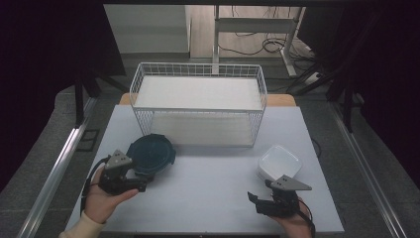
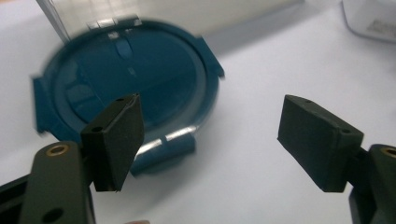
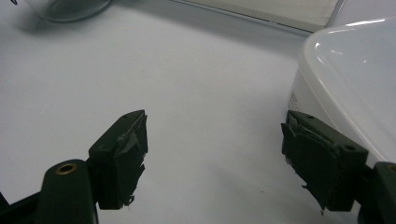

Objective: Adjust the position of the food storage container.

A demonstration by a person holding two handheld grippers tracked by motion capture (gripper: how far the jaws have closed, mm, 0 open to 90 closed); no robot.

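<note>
Brightness: dim room with dark edges; the white table [image 1: 208,188] is lit evenly from above.
Shadows: soft, short beneath the basket [image 1: 198,106].
Blur: the blue lid [image 2: 126,79] smears in the left gripper view.
Glare: pale sheen on the white container [image 3: 355,84].

In the left gripper view the dark blue lid [image 2: 126,79] is smeared by motion blur, its left rim soft. In the right gripper view the white container [image 3: 355,79] is cut off by the right edge, and a glass object [image 3: 65,8] by the top edge.
</note>
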